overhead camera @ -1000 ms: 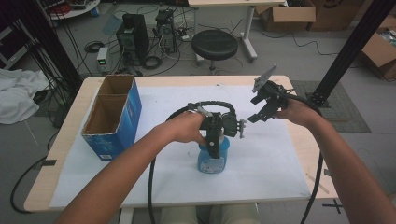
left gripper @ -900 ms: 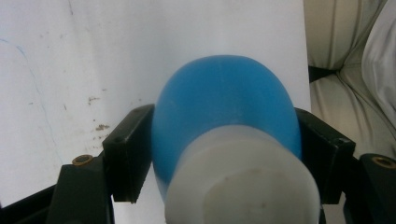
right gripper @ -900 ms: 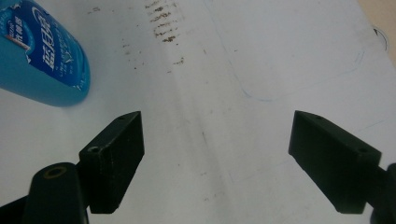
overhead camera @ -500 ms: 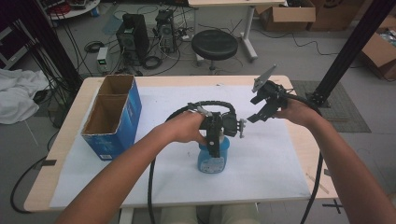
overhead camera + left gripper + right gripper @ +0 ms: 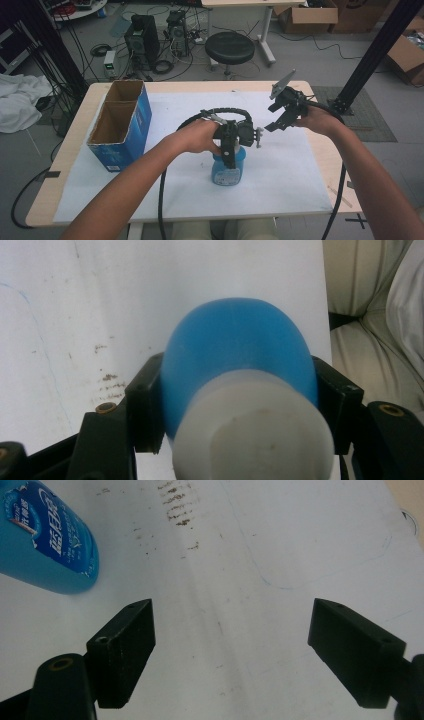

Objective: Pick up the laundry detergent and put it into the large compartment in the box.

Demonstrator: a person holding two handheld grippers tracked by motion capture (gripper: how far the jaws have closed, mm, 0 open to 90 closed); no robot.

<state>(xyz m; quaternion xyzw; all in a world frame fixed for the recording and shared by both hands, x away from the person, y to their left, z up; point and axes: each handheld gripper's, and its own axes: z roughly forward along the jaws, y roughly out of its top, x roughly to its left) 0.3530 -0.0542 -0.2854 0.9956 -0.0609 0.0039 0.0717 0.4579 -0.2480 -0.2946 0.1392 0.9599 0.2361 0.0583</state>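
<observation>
The left gripper point(image 5: 228, 159) has just closed on the blue bottle point(image 5: 227, 169) (white cap up), which stands right of the blue box point(image 5: 121, 125). The right gripper point(image 5: 280, 119), beyond the bottle's right, gapes with nothing between its jaws.

Blue bottle point(image 5: 47, 542), 10 o'clock in right gripper view: dark blue label with white Chinese characters, looks like 蓝月亮, smaller print too blurry. Nothing else readable.

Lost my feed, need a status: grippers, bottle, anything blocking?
Left gripper shut on blue bottle, upright on the table. Right gripper open, empty, off to the side. Nothing blocking; cardboard box well clear.
</observation>
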